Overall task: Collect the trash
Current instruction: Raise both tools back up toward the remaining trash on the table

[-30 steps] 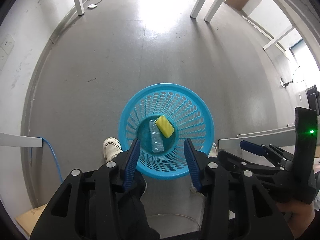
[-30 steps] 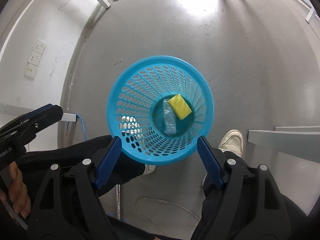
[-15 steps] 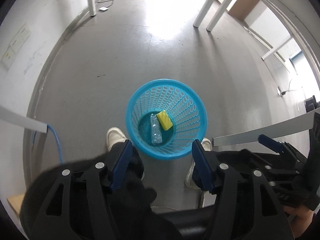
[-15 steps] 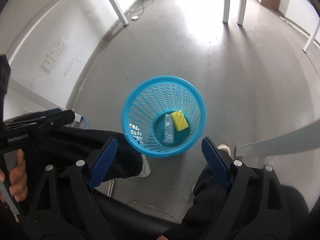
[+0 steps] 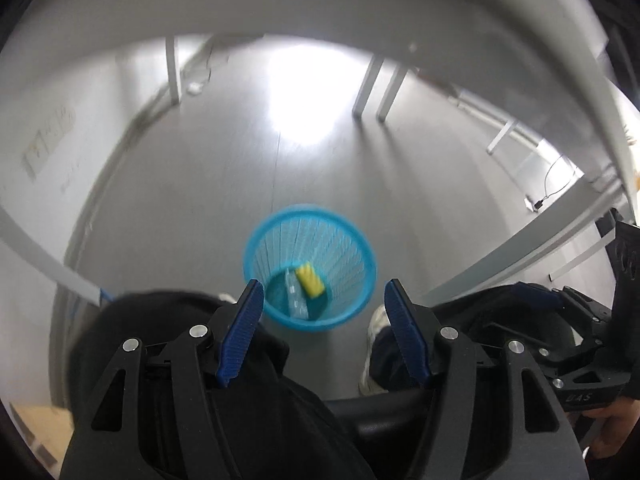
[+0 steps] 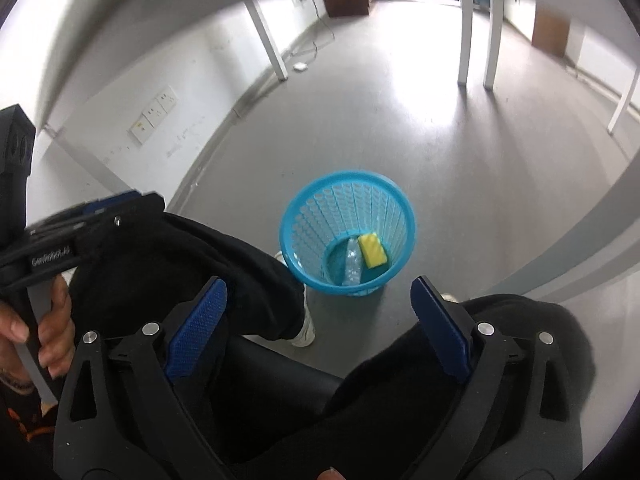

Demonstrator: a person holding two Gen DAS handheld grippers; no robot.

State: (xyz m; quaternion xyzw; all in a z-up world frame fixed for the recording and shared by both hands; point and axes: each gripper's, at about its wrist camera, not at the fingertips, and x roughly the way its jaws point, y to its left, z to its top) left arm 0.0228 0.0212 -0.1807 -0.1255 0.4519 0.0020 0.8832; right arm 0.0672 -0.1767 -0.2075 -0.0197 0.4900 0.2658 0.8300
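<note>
While the left wrist view was smeared by blur, the right wrist view was sharp, so the perforated wall of the blue basket [image 6: 347, 236] could be read only there; in the blurred view the basket [image 5: 310, 267] appeared as a round blue ring. The wall sockets [image 6: 154, 119] beyond and left of the basket were seen clearly only from the right wrist. The left gripper [image 5: 324, 332] was held with its blue ribbed pads well apart and nothing between them, and the right gripper [image 6: 316, 330] was likewise spread wide and empty. Inside the basket, on its round bottom, a yellow rectangular sponge [image 6: 372, 250] was seen lying beside a clear crumpled plastic wrapper [image 6: 352, 266]; the two were touching or nearly so. The same sponge [image 5: 309, 279] and wrapper [image 5: 296, 298] were made out from the left wrist. The basket stood on a smooth grey floor [image 6: 440, 152], between the person's dark-trousered legs, with a white shoe [image 6: 305, 326] just beside its base. Open floor lay beyond the basket up to white table legs [image 6: 476, 32], and a pale table edge [image 5: 532, 248] curved past to the basket's right.
</note>
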